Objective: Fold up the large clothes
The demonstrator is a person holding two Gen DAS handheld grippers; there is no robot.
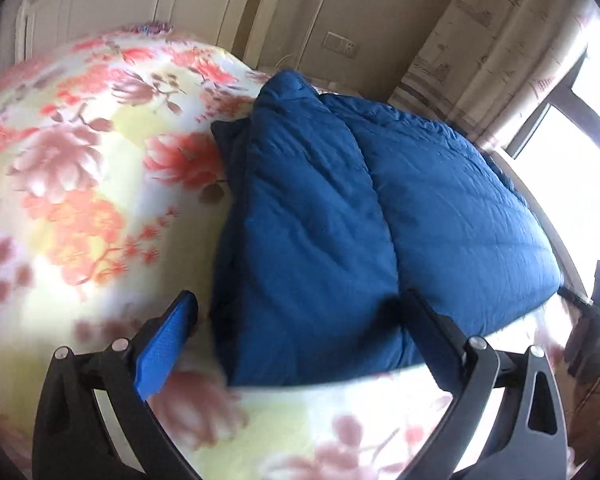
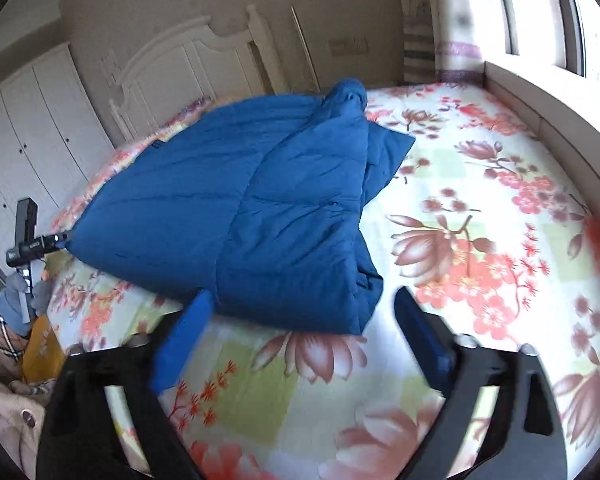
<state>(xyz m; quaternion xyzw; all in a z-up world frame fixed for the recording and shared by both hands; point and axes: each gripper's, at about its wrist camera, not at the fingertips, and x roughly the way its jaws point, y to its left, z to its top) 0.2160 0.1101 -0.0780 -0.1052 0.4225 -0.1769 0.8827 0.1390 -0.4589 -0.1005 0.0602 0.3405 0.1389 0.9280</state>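
While both of your grippers hang over the near edge of the bed with the floral pink-and-yellow sheet [image 2: 480,208], the puffy blue quilted padded coat [image 2: 244,204] lies on that sheet, already doubled over along its length, with a bunched end towards the white headboard [image 2: 204,52]. Your left gripper [image 1: 300,312] has its jaws spread wide, straddling the near corner of the coat without pinching it; its blue finger pad [image 1: 164,344] sits just beside the fabric. Your right gripper [image 2: 300,304] also has its jaws spread, with nothing between the pads, poised just short of the coat's near folded edge.

From here, the main risk looks like a partial grab. The padding is thick and slippery, so if you close on only the top layer the lower layer will likely stay behind and the fold will skew. Closing the two sides at unequal depth would probably drag the bundle crooked across the sheet. You could also catch the sheet under the coat, since the lower finger rides close to it. Both views are smeared, so judge the edge carefully before you close.
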